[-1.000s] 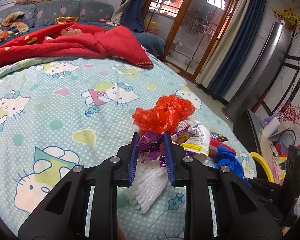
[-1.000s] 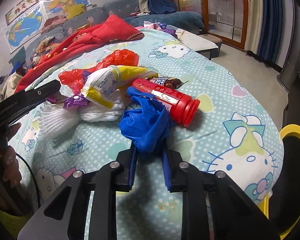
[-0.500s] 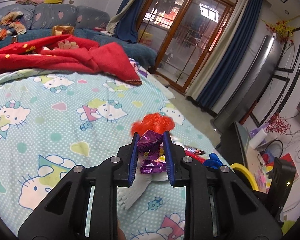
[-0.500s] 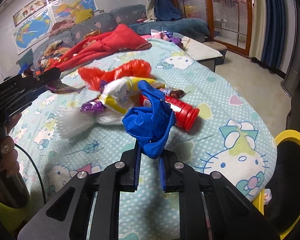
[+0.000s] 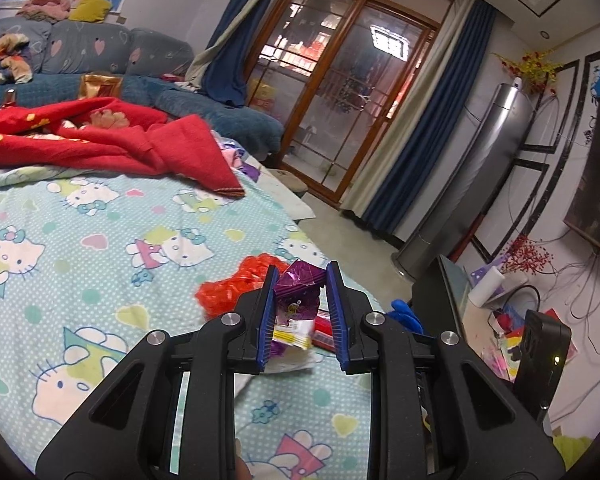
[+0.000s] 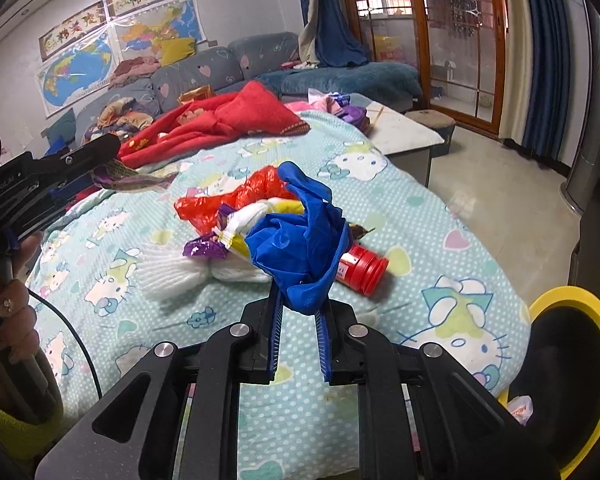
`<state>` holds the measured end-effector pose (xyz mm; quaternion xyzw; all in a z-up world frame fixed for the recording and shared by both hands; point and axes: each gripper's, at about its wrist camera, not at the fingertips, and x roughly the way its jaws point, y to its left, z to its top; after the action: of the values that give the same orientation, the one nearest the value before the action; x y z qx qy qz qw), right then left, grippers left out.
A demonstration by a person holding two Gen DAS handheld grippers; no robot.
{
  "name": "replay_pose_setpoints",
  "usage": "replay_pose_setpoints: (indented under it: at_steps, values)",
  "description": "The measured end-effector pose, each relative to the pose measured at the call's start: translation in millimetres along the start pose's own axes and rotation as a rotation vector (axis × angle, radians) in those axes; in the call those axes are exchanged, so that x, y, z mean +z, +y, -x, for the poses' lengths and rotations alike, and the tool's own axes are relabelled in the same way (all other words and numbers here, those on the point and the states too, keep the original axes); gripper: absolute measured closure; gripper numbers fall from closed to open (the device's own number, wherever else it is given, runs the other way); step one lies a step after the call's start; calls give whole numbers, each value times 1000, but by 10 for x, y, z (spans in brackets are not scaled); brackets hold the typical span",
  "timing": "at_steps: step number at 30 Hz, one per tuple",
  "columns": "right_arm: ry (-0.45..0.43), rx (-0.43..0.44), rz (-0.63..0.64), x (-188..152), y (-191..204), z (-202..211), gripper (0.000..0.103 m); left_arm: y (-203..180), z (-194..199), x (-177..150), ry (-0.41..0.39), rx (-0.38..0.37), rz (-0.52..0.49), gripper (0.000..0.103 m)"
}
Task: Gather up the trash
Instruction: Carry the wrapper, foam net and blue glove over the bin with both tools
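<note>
My left gripper [image 5: 302,276] is shut on a crumpled purple wrapper [image 5: 298,300] and holds it above the bed; the right wrist view shows this gripper [image 6: 100,156] at the left with the wrapper [image 6: 140,178] hanging from it. My right gripper [image 6: 300,304] is shut on a blue plastic bag [image 6: 300,248], lifted off the sheet. Below on the bed lies a trash pile: a red plastic bag [image 6: 228,200], a yellow-white packet [image 6: 260,216], another purple wrapper [image 6: 204,248], white foam netting [image 6: 180,276] and a red-capped tube [image 6: 360,268].
A yellow-rimmed black bin [image 6: 556,360] stands off the bed's near right corner. A red blanket [image 5: 120,140] lies across the far bed, with a cluttered sofa [image 6: 204,68] behind. A hand [image 6: 12,320] grips the left gripper's handle. Glass doors [image 5: 340,100] and open floor lie to the right.
Both grippers have risen off the bed with their pieces: the purple wrapper has come up from the pile, and the blue bag now hangs clear of the sheet.
</note>
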<state>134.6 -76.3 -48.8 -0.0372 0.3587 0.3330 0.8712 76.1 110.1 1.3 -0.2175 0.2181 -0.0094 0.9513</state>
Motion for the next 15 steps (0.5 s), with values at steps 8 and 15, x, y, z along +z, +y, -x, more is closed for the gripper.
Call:
replay_pose_setpoints:
  at_steps: [8, 15]
  values:
    - [-38, -13, -11, 75, -73, 129, 88, -225, -14, -62, 13, -47, -44, 85]
    - [-71, -36, -24, 101, -188, 262, 88, -373, -38, -111, 23, -80, -71, 85]
